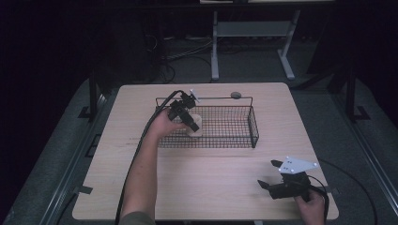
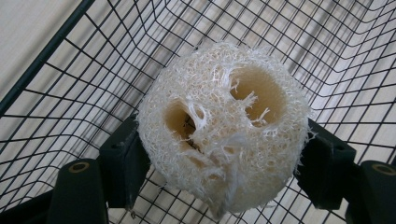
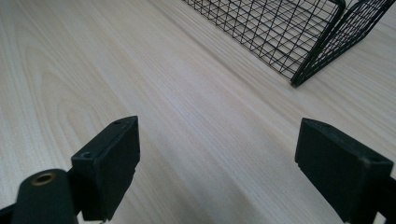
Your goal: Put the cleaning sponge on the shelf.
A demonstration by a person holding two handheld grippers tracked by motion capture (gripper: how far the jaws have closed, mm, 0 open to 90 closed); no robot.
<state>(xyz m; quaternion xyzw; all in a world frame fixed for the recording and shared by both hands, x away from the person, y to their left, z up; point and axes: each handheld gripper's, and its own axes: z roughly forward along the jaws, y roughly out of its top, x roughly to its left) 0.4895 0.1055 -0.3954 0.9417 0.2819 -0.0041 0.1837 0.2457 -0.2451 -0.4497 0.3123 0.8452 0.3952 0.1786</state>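
Note:
A pale, fibrous loofah sponge (image 2: 224,126) with two hollow holes sits between the black jaws of my left gripper (image 2: 224,168), which is shut on it. In the high view the left gripper (image 1: 190,123) holds the loofah (image 1: 196,125) inside the left end of a black wire basket (image 1: 234,140) in the middle of the table. My right gripper (image 1: 268,177) rests near the table's front right corner, open, with nothing between its jaws. The right gripper (image 3: 217,168) looks over bare wood toward a corner of the basket (image 3: 299,51).
The basket stands on a light wooden table (image 1: 211,183). A small round grey disc (image 1: 235,95) lies behind the basket near the far edge. Beyond the table are a metal frame's legs (image 1: 215,51) and cables on the dark floor.

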